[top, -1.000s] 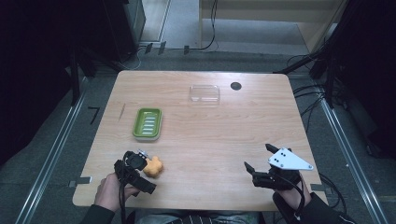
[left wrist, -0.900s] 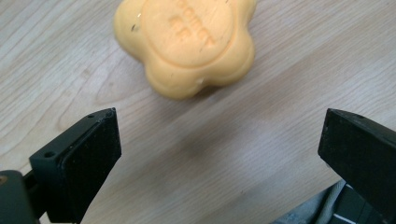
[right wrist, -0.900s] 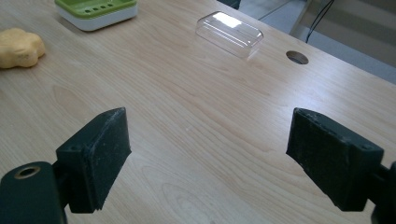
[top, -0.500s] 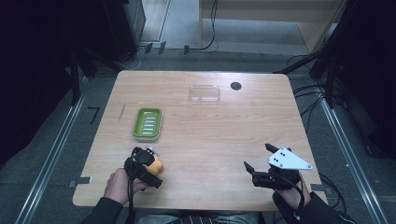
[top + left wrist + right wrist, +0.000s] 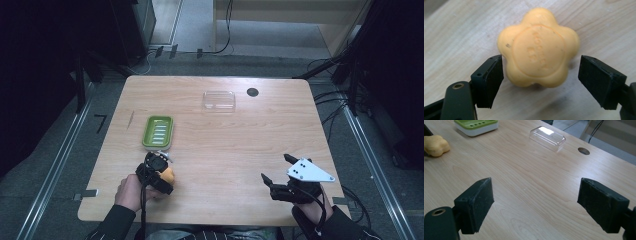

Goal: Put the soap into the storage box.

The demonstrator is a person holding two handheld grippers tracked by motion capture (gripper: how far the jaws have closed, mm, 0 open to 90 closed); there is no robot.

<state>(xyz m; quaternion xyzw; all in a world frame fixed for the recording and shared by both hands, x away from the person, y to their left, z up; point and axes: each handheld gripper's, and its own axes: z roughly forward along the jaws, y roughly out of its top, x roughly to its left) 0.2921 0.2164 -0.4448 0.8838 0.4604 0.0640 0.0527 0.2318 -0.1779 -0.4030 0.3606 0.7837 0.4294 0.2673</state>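
A pale wooden table (image 5: 225,150) with rounded corners stands on a grey floor, metal rails running along both sides and black cables trailing behind its far edge; the room beyond is dark, with a light wooden cabinet at the back. A small round hole (image 5: 252,92) sits near the far edge, and just beside it lies a clear plastic lid (image 5: 219,100). Left of centre rests a green soap dish (image 5: 158,132) on a white base. Near the front left corner, the left gripper (image 5: 162,170) hangs over an orange flower-shaped soap (image 5: 539,47) lying flat on the wood, just in front of the dish; the jaws stand released on either side of the soap, the left one close to touching its edge, the right one apart. The right gripper (image 5: 275,170) rests near the front right edge, jaws spread wide over bare wood, well apart from everything else. From above, the soap is mostly hidden under the left gripper, only an orange sliver showing. Raised lettering on the soap is too blurred to read. Both forearms are cut off at the bottom, and the dish is cropped in the right gripper view
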